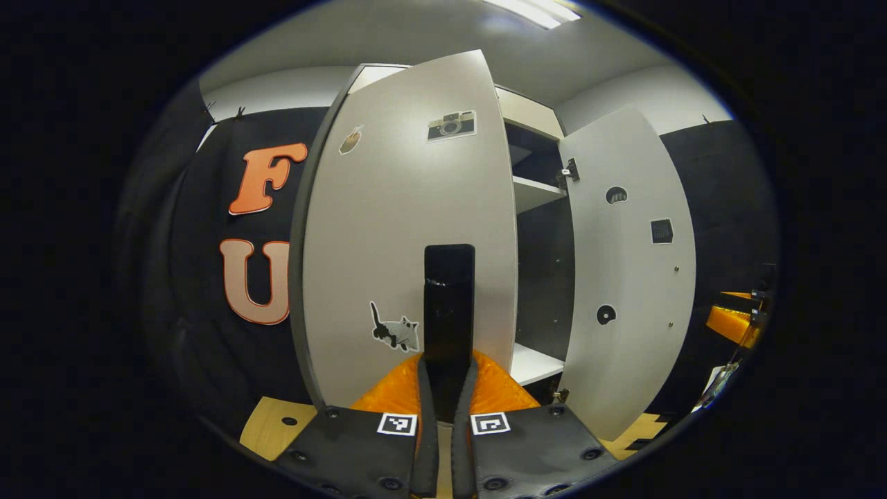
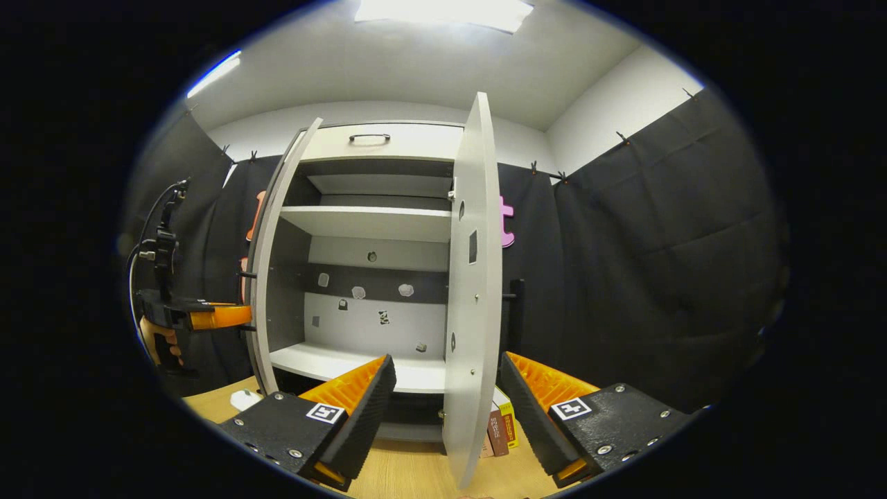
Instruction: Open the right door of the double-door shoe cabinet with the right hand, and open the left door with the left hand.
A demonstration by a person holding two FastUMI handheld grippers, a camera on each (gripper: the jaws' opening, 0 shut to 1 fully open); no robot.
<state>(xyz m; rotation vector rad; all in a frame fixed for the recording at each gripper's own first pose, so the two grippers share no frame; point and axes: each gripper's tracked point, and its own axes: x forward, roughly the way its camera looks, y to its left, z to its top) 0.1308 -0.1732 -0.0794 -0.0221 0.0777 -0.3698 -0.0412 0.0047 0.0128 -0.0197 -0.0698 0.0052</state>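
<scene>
Right door (image 2: 472, 277): swung wide open, seen edge-on between the spread fingers of the right gripper (image 2: 447, 409), which is touching nothing.
Left door (image 1: 409, 229): partly open; its dark handle (image 1: 449, 305) is clamped between the closed fingers of the left gripper (image 1: 445, 416).
Cabinet (image 2: 374, 215): shelves exposed, apparently empty, though small marks on the back panel cannot be made out.
Progress: right half done; left door judged mid-swing, more pulling left.
</scene>
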